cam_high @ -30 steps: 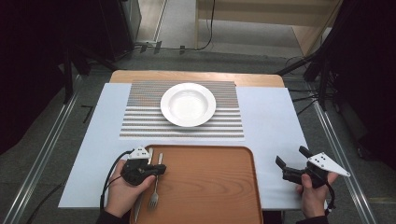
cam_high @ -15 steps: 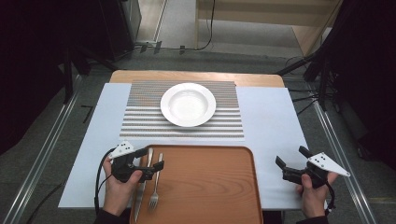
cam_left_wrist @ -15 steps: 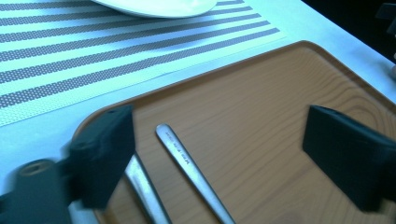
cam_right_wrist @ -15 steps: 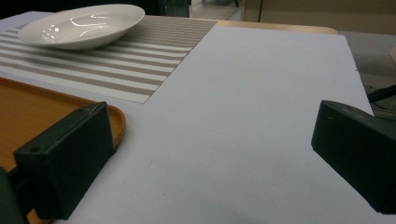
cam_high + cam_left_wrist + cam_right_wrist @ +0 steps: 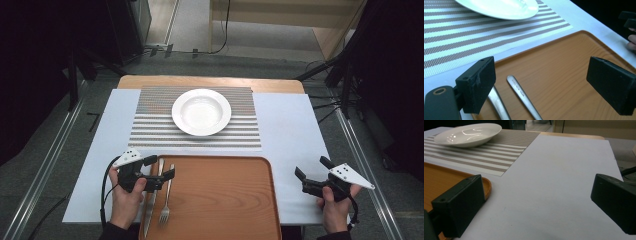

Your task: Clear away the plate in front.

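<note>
We are hovering our left gripper (image 5: 159,172), jaws spread, over the knife (image 5: 152,200) and fork (image 5: 166,202) lying ungrasped on the tray (image 5: 225,200) (setting barely begun); our right gripper (image 5: 311,175) is waiting unclenched, the plate (image 5: 201,111) sitting beyond.

A steel fork (image 5: 165,200) and a steel knife (image 5: 152,195) lie flat, side by side and nearly parallel, at the left end of the wooden tray (image 5: 220,200), the knife on the left by the rim, the fork's tines pointing toward the near edge.
</note>
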A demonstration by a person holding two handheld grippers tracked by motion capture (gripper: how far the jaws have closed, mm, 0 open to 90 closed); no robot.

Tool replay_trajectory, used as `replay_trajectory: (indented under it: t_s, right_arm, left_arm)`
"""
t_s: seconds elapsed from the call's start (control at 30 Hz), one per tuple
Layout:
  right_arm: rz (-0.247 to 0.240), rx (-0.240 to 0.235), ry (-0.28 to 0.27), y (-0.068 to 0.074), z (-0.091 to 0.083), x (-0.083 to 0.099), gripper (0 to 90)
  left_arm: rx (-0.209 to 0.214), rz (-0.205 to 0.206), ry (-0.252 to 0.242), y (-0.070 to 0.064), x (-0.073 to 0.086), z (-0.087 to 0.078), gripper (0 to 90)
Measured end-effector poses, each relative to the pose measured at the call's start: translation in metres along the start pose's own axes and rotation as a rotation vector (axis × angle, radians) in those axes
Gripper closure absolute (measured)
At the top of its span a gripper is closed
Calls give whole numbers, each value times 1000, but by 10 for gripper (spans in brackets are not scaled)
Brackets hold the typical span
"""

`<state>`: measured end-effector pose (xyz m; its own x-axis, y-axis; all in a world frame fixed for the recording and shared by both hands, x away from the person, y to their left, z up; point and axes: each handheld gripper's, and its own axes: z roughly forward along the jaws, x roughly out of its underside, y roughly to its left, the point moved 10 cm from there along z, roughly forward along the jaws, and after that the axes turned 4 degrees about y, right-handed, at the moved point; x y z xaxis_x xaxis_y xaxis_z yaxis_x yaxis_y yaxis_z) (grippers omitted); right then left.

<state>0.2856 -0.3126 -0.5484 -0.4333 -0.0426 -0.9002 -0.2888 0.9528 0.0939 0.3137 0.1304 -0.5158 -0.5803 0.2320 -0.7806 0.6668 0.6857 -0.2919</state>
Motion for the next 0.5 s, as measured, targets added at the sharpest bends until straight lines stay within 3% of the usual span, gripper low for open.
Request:
replay_trajectory:
  t_s: [0.5]
  right_arm:
    - [-9, -5, -1, 2, 1, 0, 0]
  left_arm:
    - [20, 10, -17, 8, -26, 6, 75]
